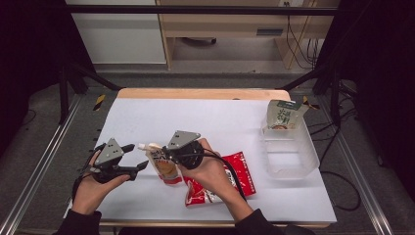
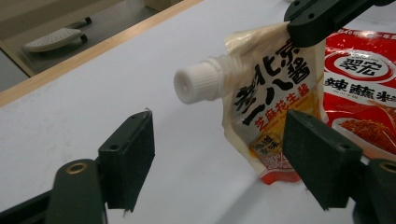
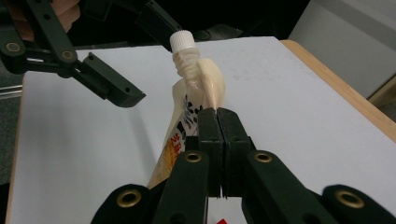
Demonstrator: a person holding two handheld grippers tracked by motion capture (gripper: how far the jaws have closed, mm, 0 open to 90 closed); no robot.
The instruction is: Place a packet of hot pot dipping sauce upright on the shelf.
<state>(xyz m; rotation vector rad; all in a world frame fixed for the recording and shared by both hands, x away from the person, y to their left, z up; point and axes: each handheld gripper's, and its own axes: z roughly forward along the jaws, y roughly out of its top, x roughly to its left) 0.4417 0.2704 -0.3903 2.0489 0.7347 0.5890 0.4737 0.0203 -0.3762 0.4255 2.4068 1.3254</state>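
A cream spout pouch [image 1: 165, 169] with a white cap [image 1: 142, 146] and black lettering is held up off the white table [image 1: 215, 122]. My right gripper [image 1: 164, 152] is shut on the pouch's upper edge; in the right gripper view the pouch [image 3: 196, 84] rises from between the closed jaws of the right gripper [image 3: 218, 116]. My left gripper [image 1: 139, 155] stands open just left of the cap. In the left gripper view the cap [image 2: 196, 84] points at the gap of the left gripper [image 2: 224, 158], without touching.
A red snack bag [image 1: 230, 183] lies flat under my right hand. At the table's right stands a clear plastic bin [image 1: 293, 161] with a green-and-white pouch [image 1: 284, 115] leaning at its far end. The wooden table edge [image 1: 200, 93] runs along the back.
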